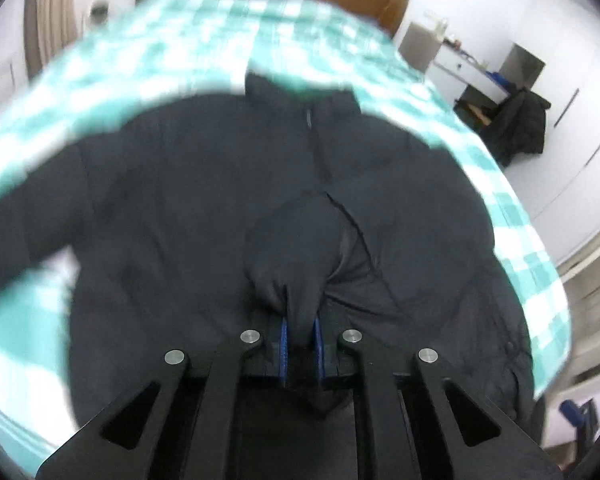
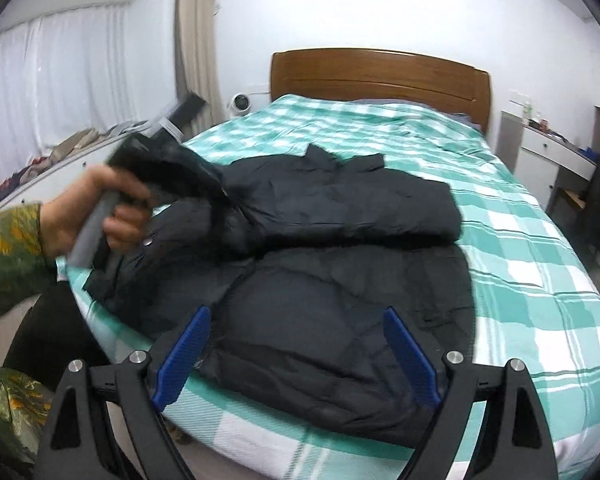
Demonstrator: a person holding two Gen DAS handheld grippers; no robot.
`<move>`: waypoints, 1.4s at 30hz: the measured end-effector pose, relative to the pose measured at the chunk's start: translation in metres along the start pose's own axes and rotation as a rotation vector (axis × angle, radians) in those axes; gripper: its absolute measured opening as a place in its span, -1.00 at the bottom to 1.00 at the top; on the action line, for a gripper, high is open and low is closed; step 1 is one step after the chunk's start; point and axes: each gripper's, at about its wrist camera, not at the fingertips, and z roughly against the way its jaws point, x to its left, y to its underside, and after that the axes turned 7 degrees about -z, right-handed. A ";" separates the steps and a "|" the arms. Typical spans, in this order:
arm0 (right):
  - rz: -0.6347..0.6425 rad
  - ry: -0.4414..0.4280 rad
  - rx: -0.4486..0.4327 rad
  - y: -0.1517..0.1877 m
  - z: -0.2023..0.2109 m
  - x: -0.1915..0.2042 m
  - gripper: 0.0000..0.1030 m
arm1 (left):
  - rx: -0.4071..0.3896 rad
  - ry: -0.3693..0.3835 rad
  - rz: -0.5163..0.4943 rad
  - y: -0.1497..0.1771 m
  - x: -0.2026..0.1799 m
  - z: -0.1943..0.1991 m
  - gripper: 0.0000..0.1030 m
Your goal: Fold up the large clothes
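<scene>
1. The black puffer jacket (image 2: 340,248) is lying on the checked bedspread (image 2: 520,280), collar toward the wooden headboard (image 2: 380,76).
2. The left gripper (image 1: 300,336) is pinching a bunch of jacket fabric — seemingly a sleeve being carried over the body.
3. The right gripper (image 2: 296,356) is hanging spread above the hem, holding nothing.
4. Judged next: lay the sleeve flat — then the other side needs folding in.
</scene>
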 end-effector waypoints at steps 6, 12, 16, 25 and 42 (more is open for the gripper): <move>-0.072 0.045 -0.030 -0.037 -0.014 -0.041 0.75 | -0.106 -0.134 0.006 -0.085 0.050 -0.009 -0.84; -0.091 0.041 -0.027 -0.084 -0.048 -0.075 0.75 | -0.015 -0.207 0.056 -0.079 0.098 -0.088 -0.83; -0.058 0.029 0.028 -0.133 -0.109 -0.103 0.75 | -0.018 -0.179 0.141 -0.048 0.117 -0.110 -0.75; -0.150 -0.002 0.313 -0.170 -0.293 -0.140 -0.26 | -0.046 -0.187 0.122 -0.024 0.117 -0.127 -0.56; -0.214 0.152 0.338 -0.206 -0.352 -0.178 -0.25 | -0.094 -0.149 0.146 -0.020 0.126 -0.135 -0.52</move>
